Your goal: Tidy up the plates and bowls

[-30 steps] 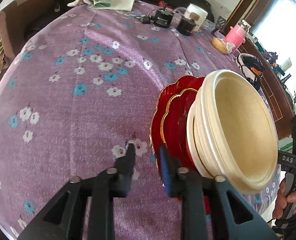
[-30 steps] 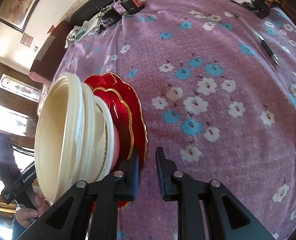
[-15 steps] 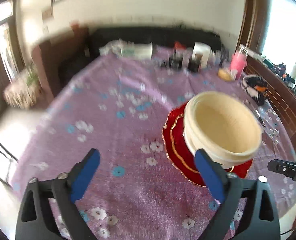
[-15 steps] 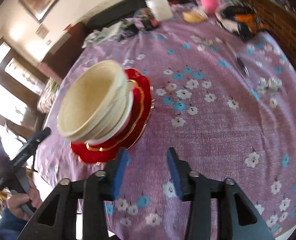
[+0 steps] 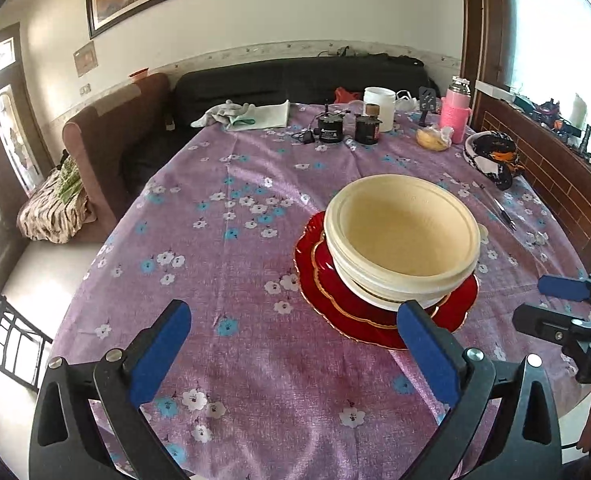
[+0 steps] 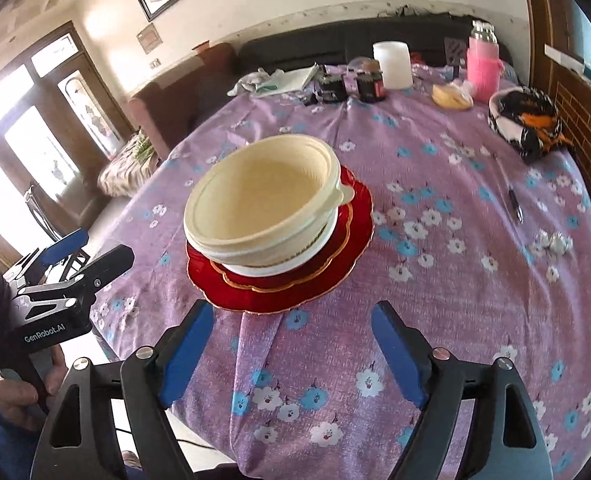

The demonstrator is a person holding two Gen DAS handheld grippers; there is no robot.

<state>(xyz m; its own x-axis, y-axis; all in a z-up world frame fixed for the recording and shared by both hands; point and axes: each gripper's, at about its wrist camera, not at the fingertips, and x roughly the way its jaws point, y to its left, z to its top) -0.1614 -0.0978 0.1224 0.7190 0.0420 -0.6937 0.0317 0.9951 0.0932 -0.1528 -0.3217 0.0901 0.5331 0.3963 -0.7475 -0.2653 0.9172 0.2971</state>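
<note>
- While both grippers hang above the near edge of the table point(image 5: 255, 380), the stack of dishes sits apart from them on the purple flowered cloth, toward the near right part of the tabletop in the left wrist view.
- At the bottom of the stack lie the red plates point(image 5: 379, 316) with scalloped, gold-lined rims, a larger one under a smaller one.
- On the plates rest the cream bowls point(image 5: 403, 228), nested one in another, with a white one lowest; the top bowl sits slightly off-centre.
- Left gripper point(image 5: 295, 356): its blue-padded jaws are spreading wide with nothing between them; the right pad overlaps the plate rim in the picture only, and no contact shows.
- Right gripper point(image 6: 293, 354): its jaws are likewise opening, released and bare, short of the plates' near edge.
- Each gripper shows at the edge of the other's view, the left one gripped by a hand point(image 6: 11, 394) at the table's side.
- Along the far edge stand a white container point(image 5: 379, 102), dark jars point(image 5: 367, 128), a pink bottle point(image 5: 453, 114) and a folded cloth point(image 5: 255, 118).
- A pen point(image 6: 513, 202) lies on the cloth, well apart from the stack.
</note>
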